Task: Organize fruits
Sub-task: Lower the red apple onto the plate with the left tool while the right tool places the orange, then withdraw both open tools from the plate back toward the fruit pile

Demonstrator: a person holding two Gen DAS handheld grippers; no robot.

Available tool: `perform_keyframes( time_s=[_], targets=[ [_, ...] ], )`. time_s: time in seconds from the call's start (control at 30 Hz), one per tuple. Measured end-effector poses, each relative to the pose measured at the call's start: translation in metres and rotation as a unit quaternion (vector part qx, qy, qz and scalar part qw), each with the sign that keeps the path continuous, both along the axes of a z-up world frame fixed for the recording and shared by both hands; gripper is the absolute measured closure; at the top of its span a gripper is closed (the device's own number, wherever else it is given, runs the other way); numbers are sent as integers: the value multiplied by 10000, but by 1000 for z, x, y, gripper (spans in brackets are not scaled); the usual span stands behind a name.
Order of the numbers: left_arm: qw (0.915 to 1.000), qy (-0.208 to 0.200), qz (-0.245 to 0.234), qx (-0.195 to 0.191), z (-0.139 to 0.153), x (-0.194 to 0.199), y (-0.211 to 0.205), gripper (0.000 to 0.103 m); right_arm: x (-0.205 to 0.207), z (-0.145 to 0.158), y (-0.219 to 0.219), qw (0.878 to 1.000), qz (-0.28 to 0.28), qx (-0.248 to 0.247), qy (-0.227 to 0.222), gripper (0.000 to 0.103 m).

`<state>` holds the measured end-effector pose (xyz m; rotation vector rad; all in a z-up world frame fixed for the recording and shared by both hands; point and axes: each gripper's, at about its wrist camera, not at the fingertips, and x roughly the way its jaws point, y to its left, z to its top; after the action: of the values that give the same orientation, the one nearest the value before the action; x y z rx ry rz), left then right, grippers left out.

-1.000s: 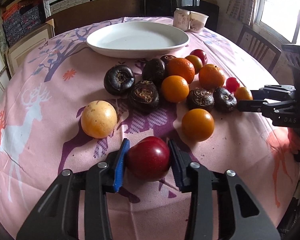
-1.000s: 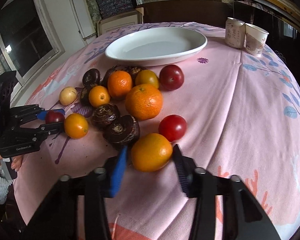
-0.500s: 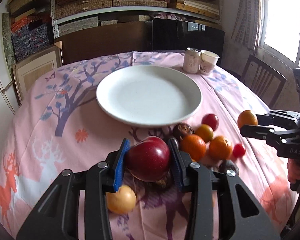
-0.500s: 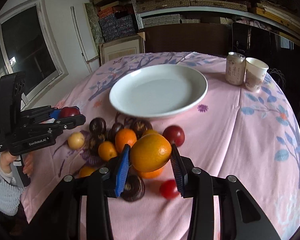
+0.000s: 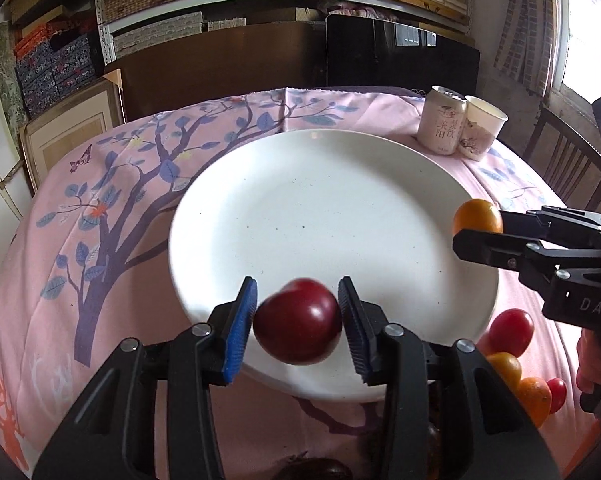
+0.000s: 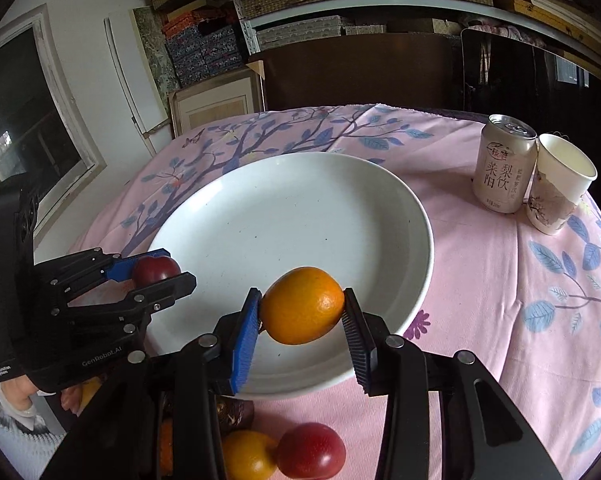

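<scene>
My left gripper (image 5: 297, 322) is shut on a dark red plum (image 5: 298, 322) and holds it above the near rim of the white plate (image 5: 320, 208). My right gripper (image 6: 300, 310) is shut on an orange (image 6: 302, 304) and holds it above the plate's (image 6: 300, 208) near side. In the left wrist view the right gripper (image 5: 478, 232) with its orange (image 5: 477, 216) hangs over the plate's right rim. In the right wrist view the left gripper (image 6: 158, 272) with the plum (image 6: 156, 270) is at the plate's left rim. The plate holds no fruit.
Loose fruit lies on the pink tablecloth near the plate's front: a red plum (image 6: 311, 456), a yellow-orange fruit (image 6: 246, 458), dark fruit (image 6: 234, 414), also red and orange fruit (image 5: 510, 332) in the left wrist view. A drink can (image 6: 502, 168) and paper cup (image 6: 560, 188) stand at the back right.
Both grippers have lifted their fruit off the table and carried it forward to above the plate. The pile of fruit now lies below and behind the fingers.
</scene>
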<state>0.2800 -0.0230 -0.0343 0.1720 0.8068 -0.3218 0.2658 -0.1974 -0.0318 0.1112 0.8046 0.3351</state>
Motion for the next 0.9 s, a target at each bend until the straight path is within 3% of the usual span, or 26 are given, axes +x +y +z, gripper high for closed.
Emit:
perform_keyframes(
  time_s=[0.1,0.27,0.43,0.9],
  targets=[
    [9998,-158,38,78,1,-3,-1,29,-2,-2,1,10000,23,-35,-27,45],
    [9984,-470,69,321,5,-13,-5,21,-8,-3,1,10000,54,4,-28,44],
    [9945,-879,159,553,14,-26,-7,18,-17,-1,4,9999,81,-43,-66,42],
    [9828,-1684,410,638,54,-79,0,8,-83,19,1,9984,-146,35,-549,32]
  ],
)
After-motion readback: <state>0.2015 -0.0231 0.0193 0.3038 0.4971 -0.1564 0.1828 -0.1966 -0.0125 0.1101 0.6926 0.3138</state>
